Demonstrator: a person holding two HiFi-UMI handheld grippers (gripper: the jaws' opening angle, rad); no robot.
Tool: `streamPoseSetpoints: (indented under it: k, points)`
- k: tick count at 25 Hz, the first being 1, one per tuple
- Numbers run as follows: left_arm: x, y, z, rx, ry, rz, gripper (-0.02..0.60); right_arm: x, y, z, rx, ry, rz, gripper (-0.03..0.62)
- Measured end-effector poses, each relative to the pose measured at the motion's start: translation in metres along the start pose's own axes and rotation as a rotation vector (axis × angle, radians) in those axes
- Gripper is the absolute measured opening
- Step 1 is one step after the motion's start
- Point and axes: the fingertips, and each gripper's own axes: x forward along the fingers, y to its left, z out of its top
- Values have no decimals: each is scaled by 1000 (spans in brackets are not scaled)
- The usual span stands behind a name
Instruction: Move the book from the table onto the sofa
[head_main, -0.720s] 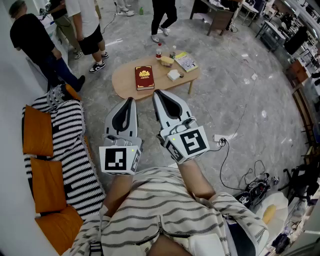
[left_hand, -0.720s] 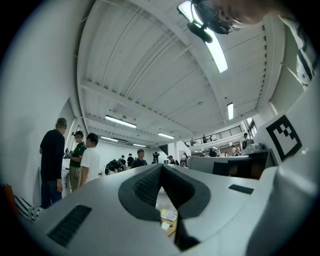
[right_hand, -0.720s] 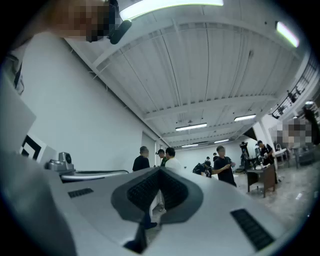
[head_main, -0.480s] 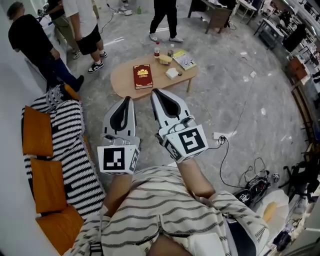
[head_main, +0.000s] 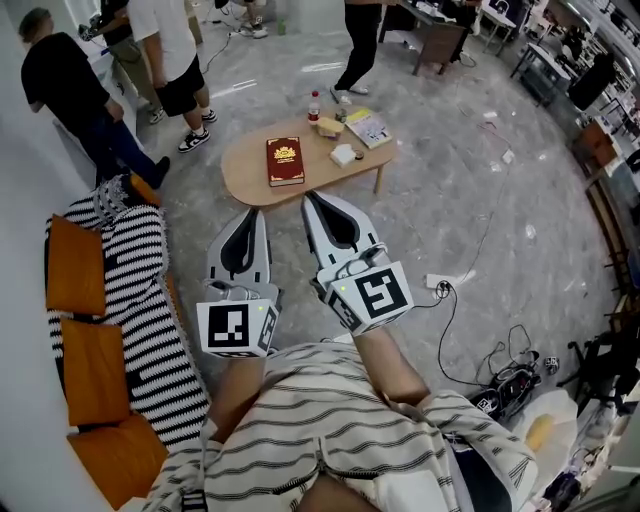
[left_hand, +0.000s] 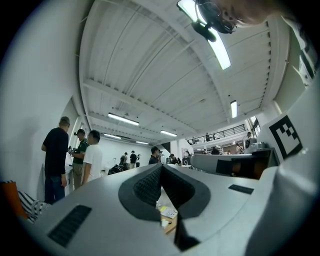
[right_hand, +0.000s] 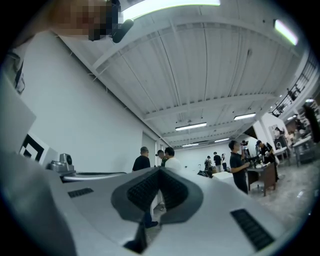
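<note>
Book (head_main: 285, 161) lies flat on surface (head_main: 243, 182). It sits at 1 o'clock from left hand-held gripper (head_main: 259, 212) and 11 o'clock from right hand-held gripper (head_main: 309, 198), touching neither. Both pairs of jaws are pressed together, empty.

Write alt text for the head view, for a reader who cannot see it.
The left gripper and right gripper, both shut and empty, point toward a low wooden table where a red book lies flat. A striped sofa with orange cushions stands at left.
</note>
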Motion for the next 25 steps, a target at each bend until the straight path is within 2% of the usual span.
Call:
streamPoseSetpoints:
  k: [14, 20, 25]
  points:
    - [21, -49, -29, 1, 47, 55, 5, -25, -52, -18, 54, 24, 30, 14]
    - [41, -37, -38, 3, 35, 79, 5, -4, -72, -34, 77, 43, 19, 14]
    - [76, -6, -56, -1, 43, 83, 5, 37, -91, -56, 79, 63, 5, 14]
